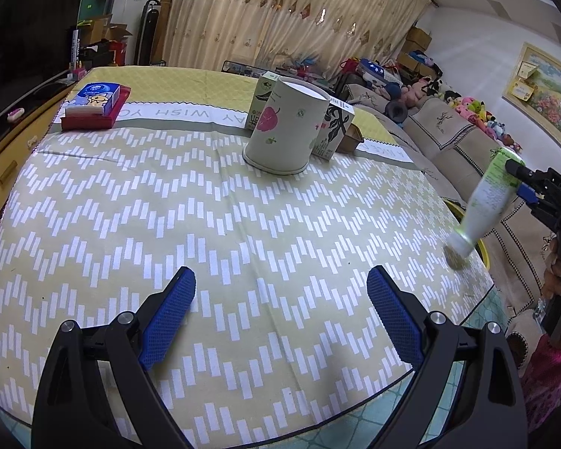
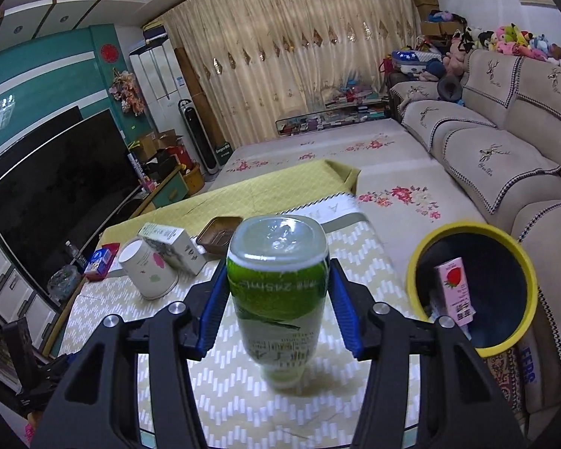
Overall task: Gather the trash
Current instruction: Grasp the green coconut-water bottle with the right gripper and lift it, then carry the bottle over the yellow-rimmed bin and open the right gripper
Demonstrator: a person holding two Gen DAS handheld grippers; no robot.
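My right gripper (image 2: 278, 292) is shut on a green-and-white plastic bottle (image 2: 276, 299), held cap down above the table's right side. The left wrist view shows the same bottle (image 1: 486, 202) lifted off the cloth at the far right, in the right gripper (image 1: 520, 179). A yellow-rimmed bin (image 2: 471, 292) stands on the floor beside the table, with a pink strawberry carton (image 2: 454, 288) inside. My left gripper (image 1: 280, 292) hovers open over the patterned tablecloth (image 1: 205, 205), nothing between its fingers. An upside-down paper cup (image 1: 284, 127) stands mid-table with cartons behind it.
A green milk carton (image 1: 263, 97), a leaf-printed carton (image 1: 334, 127) and a brown tray (image 1: 349, 138) sit behind the cup. A tissue pack on a red box (image 1: 93, 106) lies far left. A sofa (image 2: 505, 142) runs along the right, a television (image 2: 56, 187) on the left.
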